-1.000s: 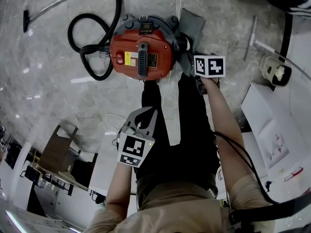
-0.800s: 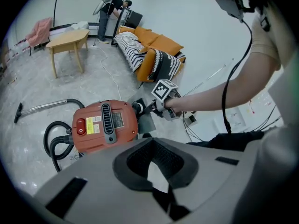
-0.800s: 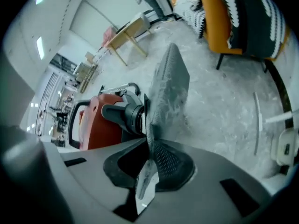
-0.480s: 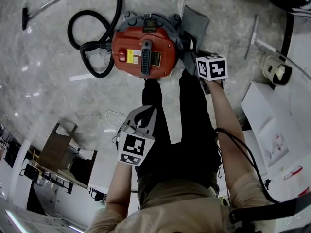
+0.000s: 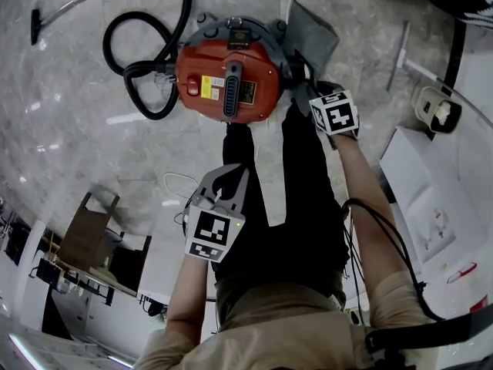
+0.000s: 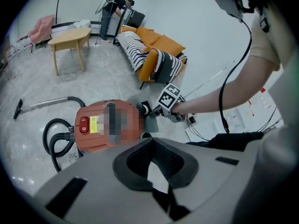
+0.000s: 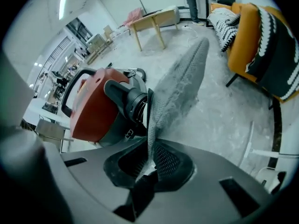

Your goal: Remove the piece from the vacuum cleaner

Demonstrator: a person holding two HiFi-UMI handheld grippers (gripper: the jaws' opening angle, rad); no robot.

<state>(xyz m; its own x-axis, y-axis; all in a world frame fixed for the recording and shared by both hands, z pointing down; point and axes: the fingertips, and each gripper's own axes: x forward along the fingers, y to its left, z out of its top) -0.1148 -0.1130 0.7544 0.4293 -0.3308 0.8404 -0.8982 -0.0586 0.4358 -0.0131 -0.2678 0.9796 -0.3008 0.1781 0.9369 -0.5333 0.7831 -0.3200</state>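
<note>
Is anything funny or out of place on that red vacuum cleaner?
Yes. A floppy grey bag sticks out by the black spout on the vacuum cleaner's side, instead of sitting tucked inside. The right tool is pinching its edge. I can't tell whether the bag is joined on.

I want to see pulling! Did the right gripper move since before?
Yes. The right gripper rolled in place, its marker cube now tilted against the red vacuum cleaner, still shut on the grey bag.

L gripper (image 5: 229, 179) near torso, jaws together, empty; R arm stretched fwd, R gripper (image 7: 148, 169) pinched on grey bag (image 7: 182, 87).
</note>
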